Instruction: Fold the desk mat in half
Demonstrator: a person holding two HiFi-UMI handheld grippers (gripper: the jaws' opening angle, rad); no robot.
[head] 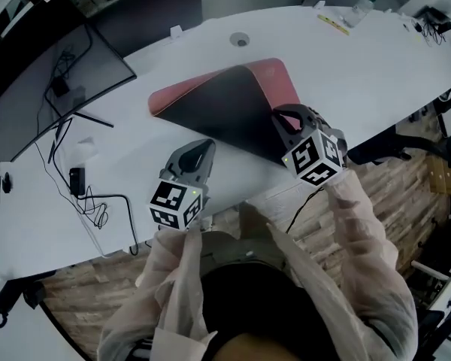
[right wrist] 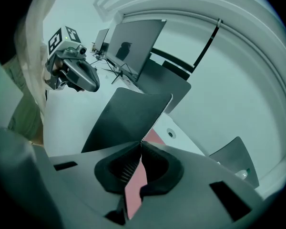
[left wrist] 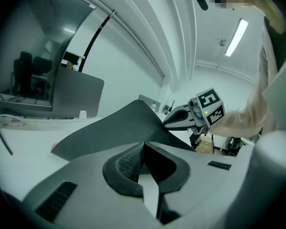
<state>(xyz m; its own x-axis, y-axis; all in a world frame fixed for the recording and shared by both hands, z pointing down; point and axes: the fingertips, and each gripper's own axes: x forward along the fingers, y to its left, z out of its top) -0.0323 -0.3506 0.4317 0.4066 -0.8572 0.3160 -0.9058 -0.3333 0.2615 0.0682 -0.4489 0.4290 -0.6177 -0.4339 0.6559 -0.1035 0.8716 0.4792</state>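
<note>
The desk mat point(head: 233, 107), pink on top and black underneath, lies on the white desk point(head: 376, 74) with its near part lifted and turned over, so the black side shows. My right gripper point(head: 283, 119) is shut on the mat's raised edge. In the right gripper view a pink strip of mat point(right wrist: 133, 182) runs between the jaws of the right gripper point(right wrist: 141, 144). My left gripper point(head: 207, 146) hovers just in front of the mat's near edge. In the left gripper view the left gripper point(left wrist: 142, 146) has its jaw tips together with only white behind them. The mat point(left wrist: 114, 128) rises beyond them.
Two dark monitors point(head: 52, 96) stand at the desk's left, with a cable and adapter point(head: 77, 179) below them. A cable hole point(head: 241, 40) sits behind the mat, a bottle point(head: 361, 10) at the far right. The desk's front edge point(head: 263, 194) runs close under both grippers.
</note>
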